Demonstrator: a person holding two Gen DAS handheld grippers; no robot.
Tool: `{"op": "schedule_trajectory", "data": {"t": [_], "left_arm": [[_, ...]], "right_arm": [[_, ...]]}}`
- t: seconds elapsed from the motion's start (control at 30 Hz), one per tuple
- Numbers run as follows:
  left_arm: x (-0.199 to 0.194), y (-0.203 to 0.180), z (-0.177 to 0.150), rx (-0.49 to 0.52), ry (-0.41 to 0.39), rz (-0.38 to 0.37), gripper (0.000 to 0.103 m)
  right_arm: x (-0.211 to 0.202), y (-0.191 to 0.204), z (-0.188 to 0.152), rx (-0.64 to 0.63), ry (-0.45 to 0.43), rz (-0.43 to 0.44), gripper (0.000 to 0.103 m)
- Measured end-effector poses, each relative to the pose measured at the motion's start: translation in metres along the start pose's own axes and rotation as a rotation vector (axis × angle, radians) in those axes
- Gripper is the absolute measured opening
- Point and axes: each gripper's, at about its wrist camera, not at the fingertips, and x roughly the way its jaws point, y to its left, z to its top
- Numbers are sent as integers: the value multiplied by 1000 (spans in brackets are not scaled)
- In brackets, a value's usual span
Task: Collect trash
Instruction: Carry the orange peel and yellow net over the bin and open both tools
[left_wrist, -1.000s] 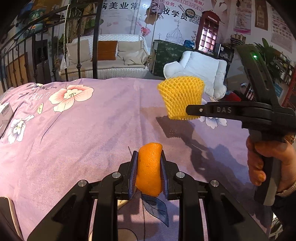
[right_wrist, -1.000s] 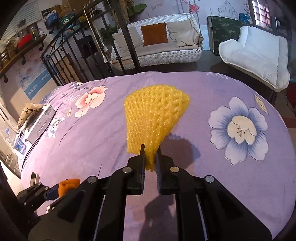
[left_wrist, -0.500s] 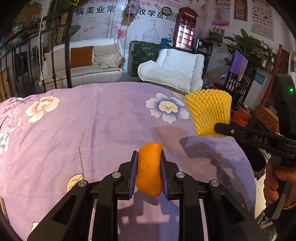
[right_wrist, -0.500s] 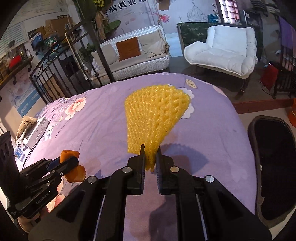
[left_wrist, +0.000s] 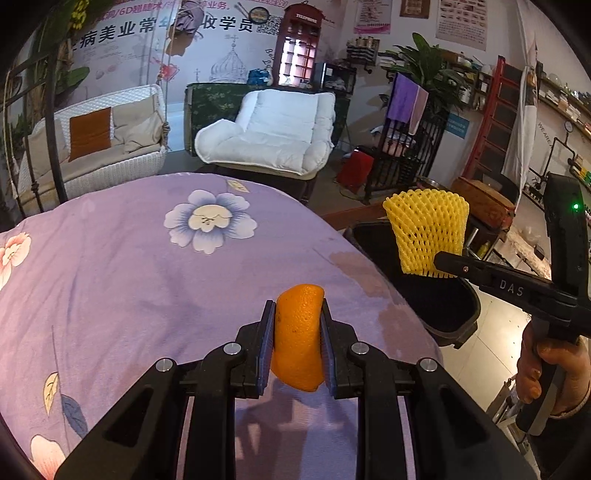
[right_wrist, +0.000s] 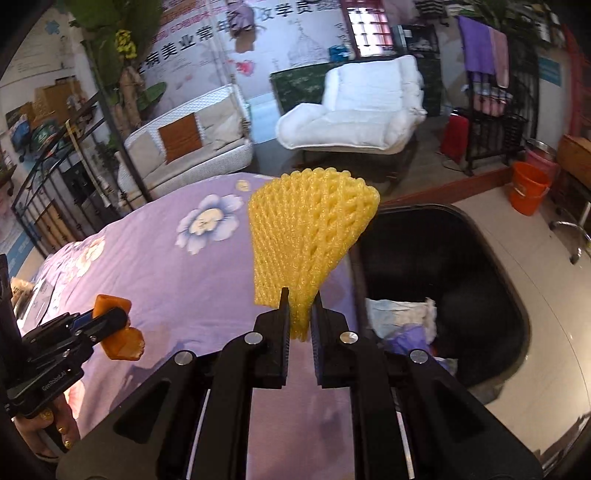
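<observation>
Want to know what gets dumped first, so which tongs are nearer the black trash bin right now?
Right. The right tongs hold the yellow foam net beside the black trash bin; the left tongs, gripping orange peel, hang farther back over the purple bedspread.

Both tools swung right — black bin (right_wrist: 480, 266) now in view.

Bed (left_wrist: 110, 295) under purple flower-print cover, black trash bin (right_wrist: 491, 280) on pale floor (right_wrist: 554, 350) just beside it

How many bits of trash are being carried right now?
2: an orange peel in the left claw, a yellow foam net in the right claw.
</observation>
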Motion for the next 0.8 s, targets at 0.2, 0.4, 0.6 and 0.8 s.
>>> {"op": "schedule_trajectory", "data": {"t": [0.2,0.4,0.6,0.8], "left_arm": [[13,-26,3,37,13,-60,23],[23,-44,4,64,32,-90,23],[29,-50,2,78,49,-103,23],[34,-58,5,89,61,-117,23]], "right_arm": [[-1,-52,-7,58,11,-106,11],[23,-91,-13,120,63,-165,11],[58,-108,-16,165,128,-183,11],[92,-115,-17,193,198,-198,12]]}}
